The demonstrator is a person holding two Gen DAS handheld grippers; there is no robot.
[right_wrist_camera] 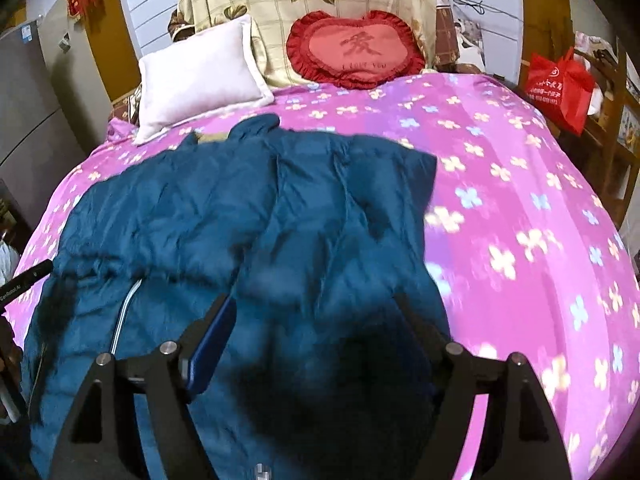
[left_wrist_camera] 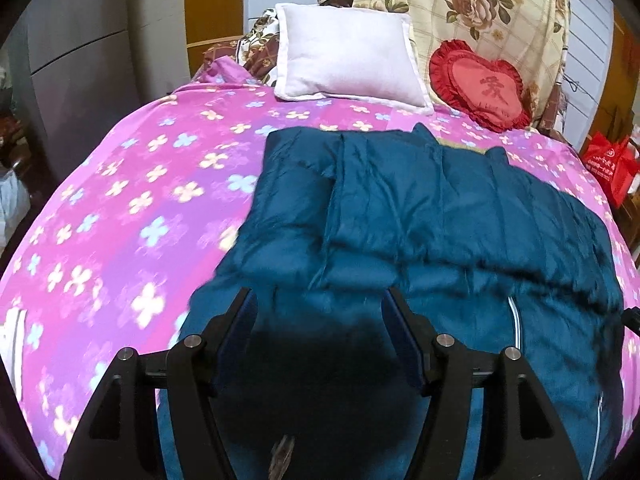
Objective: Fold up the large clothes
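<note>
A large dark teal padded jacket lies spread on the pink flowered bedspread, both sleeves folded across its back; it also shows in the right wrist view. A white zipper line shows at its near part. My left gripper is open, fingers apart just above the jacket's near left part. My right gripper is open above the jacket's near right part. Neither holds cloth. The left gripper's side shows at the left edge of the right wrist view.
A white pillow and a red heart cushion lie at the bed's head against a rose-patterned quilt. A red bag stands on wooden furniture to the right. A grey cabinet stands at left.
</note>
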